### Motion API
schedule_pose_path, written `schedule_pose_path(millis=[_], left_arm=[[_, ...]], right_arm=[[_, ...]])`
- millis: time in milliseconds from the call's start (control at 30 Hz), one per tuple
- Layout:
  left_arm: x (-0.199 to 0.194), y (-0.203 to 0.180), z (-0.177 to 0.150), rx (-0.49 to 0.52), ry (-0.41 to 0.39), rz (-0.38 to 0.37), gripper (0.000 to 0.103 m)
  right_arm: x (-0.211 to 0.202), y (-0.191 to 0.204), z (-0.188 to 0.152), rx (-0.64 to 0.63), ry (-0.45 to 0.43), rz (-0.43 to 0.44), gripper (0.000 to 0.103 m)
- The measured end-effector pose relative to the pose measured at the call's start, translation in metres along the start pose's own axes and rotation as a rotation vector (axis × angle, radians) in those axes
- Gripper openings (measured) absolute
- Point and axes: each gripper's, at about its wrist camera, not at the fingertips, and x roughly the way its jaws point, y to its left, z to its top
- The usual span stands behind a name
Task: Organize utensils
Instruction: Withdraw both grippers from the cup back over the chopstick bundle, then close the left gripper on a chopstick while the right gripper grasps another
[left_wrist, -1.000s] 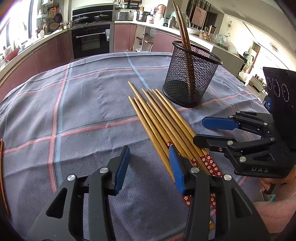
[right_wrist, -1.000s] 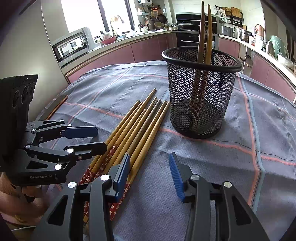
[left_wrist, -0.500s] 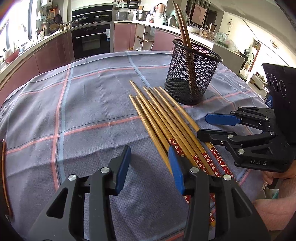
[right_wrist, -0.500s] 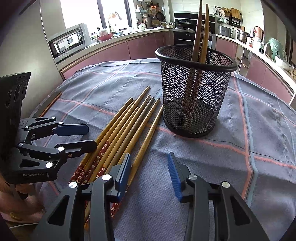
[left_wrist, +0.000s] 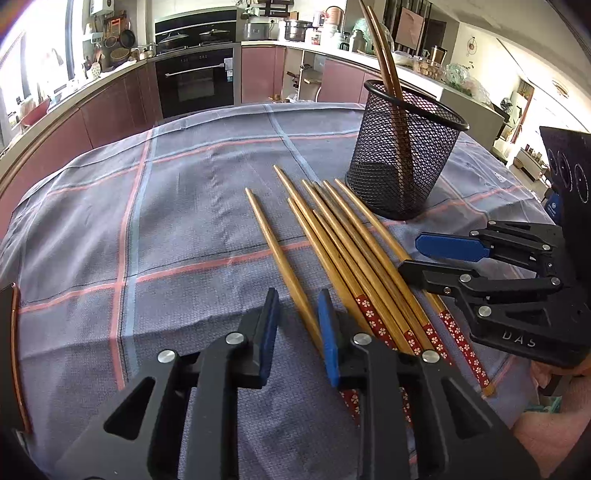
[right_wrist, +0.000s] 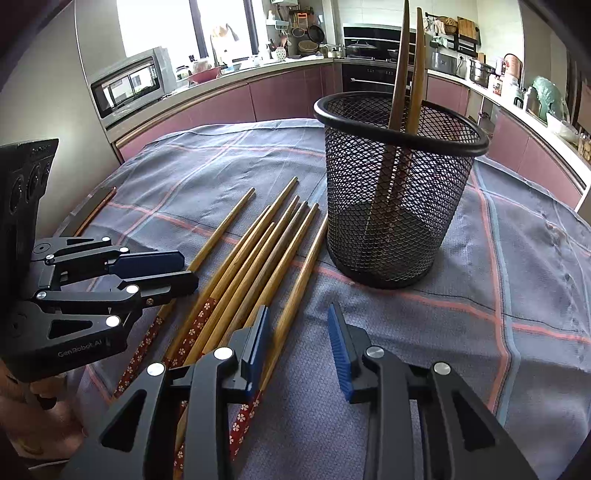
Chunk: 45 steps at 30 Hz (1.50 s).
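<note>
Several wooden chopsticks (left_wrist: 354, 254) with red flowered ends lie side by side on the grey checked cloth (left_wrist: 166, 221); they also show in the right wrist view (right_wrist: 258, 266). One chopstick (left_wrist: 280, 258) lies apart at the left of the bundle, and it runs between the fingers of my left gripper (left_wrist: 295, 325), which is open around it. A black mesh holder (left_wrist: 404, 158) stands upright behind them with two dark chopsticks (right_wrist: 402, 92) in it. My right gripper (right_wrist: 295, 343) is open and empty, low over the rightmost chopstick (right_wrist: 295, 291).
The cloth covers a round table whose wooden rim (left_wrist: 16, 354) shows at the left. The mesh holder (right_wrist: 395, 192) stands just right of the chopstick tips. Kitchen counters and an oven (left_wrist: 195, 81) lie far behind.
My left gripper has moved in around the leftmost chopstick, which now lies apart from the bundle. My jaws have narrowed a little. The right gripper has moved slightly closer to the chopsticks.
</note>
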Motion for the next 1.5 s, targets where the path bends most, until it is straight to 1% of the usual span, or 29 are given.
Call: schedule_pose_path(millis=[33,133,200,300,433,500,600,867,1000,1067,1167,1233,1267,1333,1500], left_arm=[[0.000,0.001,0.000,-0.009,0.000,0.001,0.016],[0.000,0.005,0.001,-0.040,0.001,-0.004,0.013],[-0.001,0.006,0.000,-0.057,0.000,-0.001,0.012],[-0.003,0.008,0.000,-0.087,-0.005,-0.008,0.008],[-0.007,0.010,-0.002,-0.107,-0.012,-0.032,0.008],[-0.012,0.009,-0.003,-0.102,-0.024,-0.043,0.008],[-0.019,0.005,-0.004,-0.085,-0.038,-0.079,0.008],[-0.011,-0.006,-0.007,-0.024,-0.005,-0.098,0.008],[-0.007,-0.003,-0.006,-0.020,0.007,-0.104,0.008],[-0.005,-0.002,-0.005,-0.016,0.022,-0.124,0.009],[0.000,0.000,-0.003,-0.011,0.030,-0.131,0.009],[0.001,0.001,0.000,-0.003,0.031,-0.122,0.009],[0.002,0.002,0.001,0.001,0.034,-0.124,0.012],[0.005,0.004,0.004,-0.002,0.043,-0.144,0.014],[0.012,0.005,0.013,0.008,0.058,-0.151,0.014]], right_arm=[[0.000,-0.002,0.000,0.011,0.000,0.008,0.021],[-0.001,-0.008,0.000,0.038,-0.001,0.023,0.012],[-0.002,-0.013,-0.001,0.066,-0.002,0.046,0.008],[-0.004,-0.018,-0.003,0.103,-0.009,0.065,0.006],[-0.011,-0.025,-0.003,0.131,-0.033,0.085,0.006],[-0.016,-0.025,-0.002,0.127,-0.047,0.103,0.006],[-0.021,-0.020,-0.001,0.104,-0.058,0.148,0.006],[-0.010,-0.001,0.000,0.014,-0.002,0.158,0.006],[-0.005,0.000,0.002,0.002,0.017,0.155,0.006],[-0.002,0.001,0.003,-0.004,0.030,0.152,0.008],[0.003,0.000,0.005,-0.012,0.048,0.153,0.008],[0.004,0.000,0.007,-0.018,0.051,0.152,0.008],[0.005,0.000,0.008,-0.021,0.053,0.151,0.008],[0.006,0.000,0.010,-0.026,0.055,0.149,0.008],[0.008,-0.005,0.012,-0.013,0.052,0.159,0.008]])
